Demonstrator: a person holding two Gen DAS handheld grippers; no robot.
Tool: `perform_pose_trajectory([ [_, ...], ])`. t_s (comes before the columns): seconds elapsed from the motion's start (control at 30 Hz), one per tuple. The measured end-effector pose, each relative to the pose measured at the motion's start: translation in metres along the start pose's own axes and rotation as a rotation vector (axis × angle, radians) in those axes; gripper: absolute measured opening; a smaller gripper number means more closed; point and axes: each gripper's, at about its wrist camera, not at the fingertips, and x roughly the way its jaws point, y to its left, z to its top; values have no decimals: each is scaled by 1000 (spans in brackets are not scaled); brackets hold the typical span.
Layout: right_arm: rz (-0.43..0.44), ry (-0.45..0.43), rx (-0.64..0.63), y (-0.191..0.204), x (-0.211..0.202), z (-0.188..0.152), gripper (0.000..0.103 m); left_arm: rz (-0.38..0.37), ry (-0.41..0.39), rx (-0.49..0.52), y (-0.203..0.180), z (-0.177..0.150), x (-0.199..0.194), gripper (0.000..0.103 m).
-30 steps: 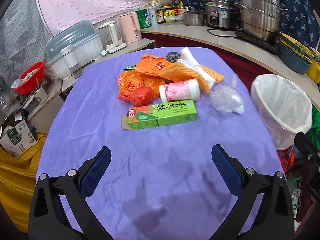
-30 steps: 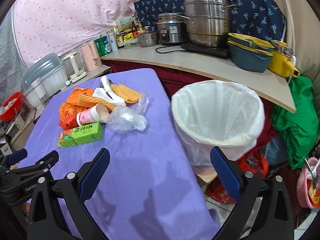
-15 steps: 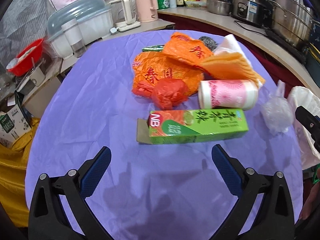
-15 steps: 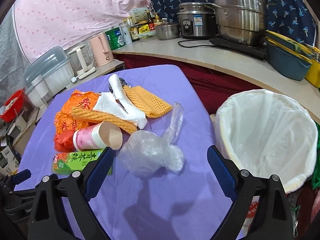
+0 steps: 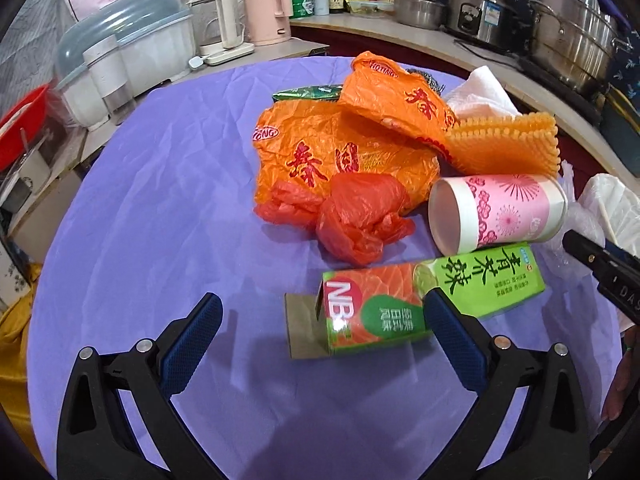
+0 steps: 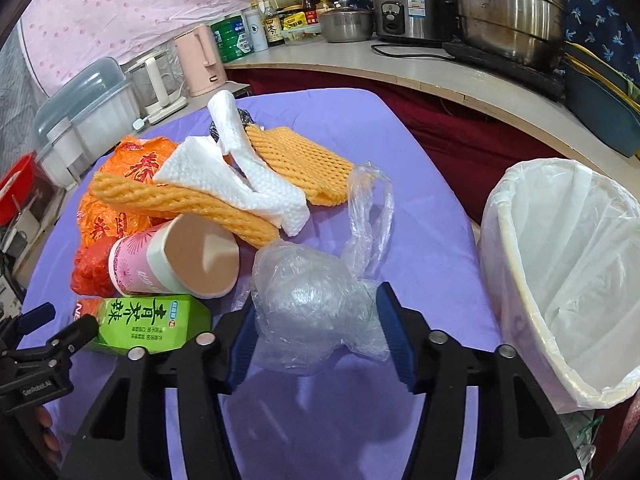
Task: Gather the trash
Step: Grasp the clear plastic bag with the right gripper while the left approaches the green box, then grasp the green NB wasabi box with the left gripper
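A pile of trash lies on the purple table (image 5: pixel 152 208): a green carton (image 5: pixel 432 296) (image 6: pixel 148 320), a pink paper cup (image 5: pixel 500 212) (image 6: pixel 172 264), orange bags (image 5: pixel 344 152), a red bag (image 5: pixel 360 216), orange foam nets (image 6: pixel 296 160), white paper towel (image 6: pixel 240 176) and a crumpled clear plastic bag (image 6: pixel 316 300). My left gripper (image 5: pixel 320 316) is open, its jaws straddling the carton's near end. My right gripper (image 6: pixel 316 328) has narrowed around the clear bag, its pads at the bag's sides. A white-lined bin (image 6: pixel 568 280) stands right of the table.
A counter (image 6: pixel 440 76) behind holds pots, a rice cooker, bottles and a pink kettle (image 5: pixel 268 8). A covered dish rack (image 5: pixel 120 60) and a red basin (image 5: pixel 20 120) sit at the left. The right gripper shows at the right edge of the left wrist view (image 5: pixel 600 268).
Both grippers moved forward toward the pile. The left one reached the green carton. The right one came up to the clear plastic bag and narrowed around it.
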Motion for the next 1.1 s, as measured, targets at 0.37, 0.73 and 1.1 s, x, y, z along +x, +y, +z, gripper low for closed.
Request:
perform_pose_trajectory([
  [0.37, 15, -1, 46, -9, -14, -2, 38, -153, 5, 26, -20, -16, -7, 90],
  [0.73, -8, -21, 47, -26, -48, -15, 38, -259, -15, 166, -75, -48, -46, 88],
  [1.1, 24, -24, 75, -34, -58, -16, 38, -154, -86, 191, -23, -6, -30, 94],
])
